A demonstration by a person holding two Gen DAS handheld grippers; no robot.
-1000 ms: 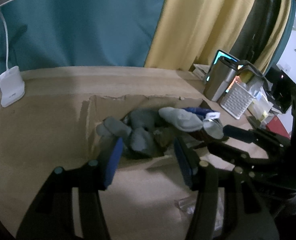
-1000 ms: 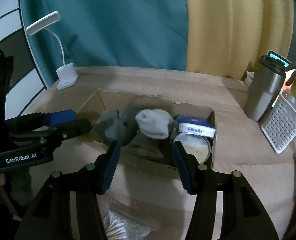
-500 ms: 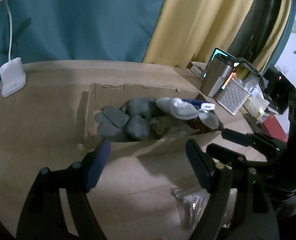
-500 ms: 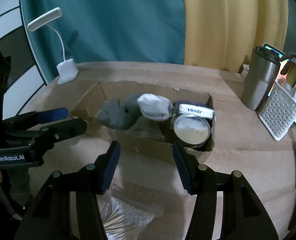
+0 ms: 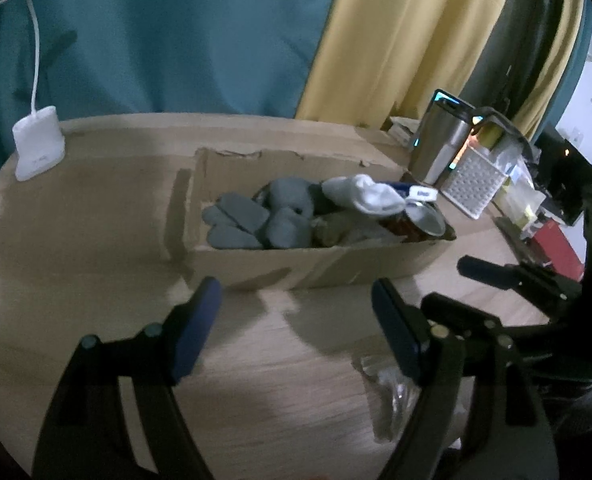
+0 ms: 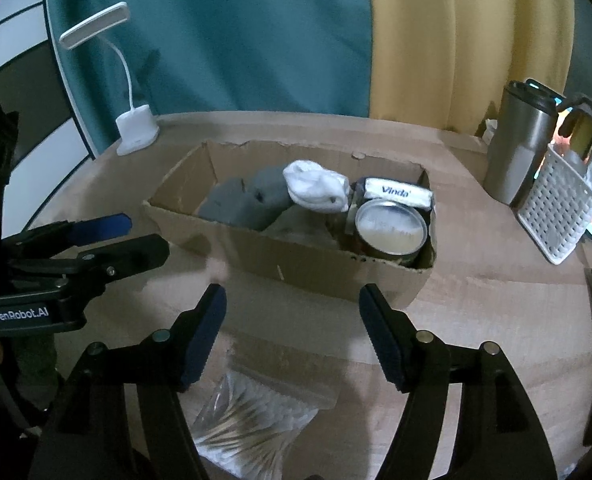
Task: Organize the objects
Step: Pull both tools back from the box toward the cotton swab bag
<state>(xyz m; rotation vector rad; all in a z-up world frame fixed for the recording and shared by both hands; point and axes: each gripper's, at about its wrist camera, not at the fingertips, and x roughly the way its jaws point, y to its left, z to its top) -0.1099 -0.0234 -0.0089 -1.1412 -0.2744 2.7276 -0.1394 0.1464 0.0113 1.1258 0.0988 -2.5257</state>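
Bag (image 6: 251,420) of cotton swabs, clear plastic, lies flat on the table (image 6: 476,320) nearest the cameras, just below and partly between the fingers of the right gripper (image 6: 291,332). That gripper's jaws are opening; nothing is pressed between the pads, and the bag sits under them untouched as far as can be seen. Left gripper (image 5: 296,332) stands about half open over bare tabletop, holding nothing; the same bag shows blurred at its right finger in the left wrist view. Each gripper appears in the other's view, side by side and apart. Beyond both, a cardboard box (image 6: 304,268) with torn top edges rests on the table. Inside, from left to right: grey socks (image 6: 247,204) bundled together, a white sock (image 6: 316,188) lying over them, a tin (image 6: 390,232) tilted toward the camera at the right end, and a tissue pack (image 6: 398,192) marked Vinda behind the tin. Right of the box stand a white perforated basket (image 6: 556,212) and a steel tumbler (image 6: 520,148), close together. At the far left edge is a white desk lamp (image 6: 135,132). Teal and yellow curtains (image 6: 255,40) close the background.
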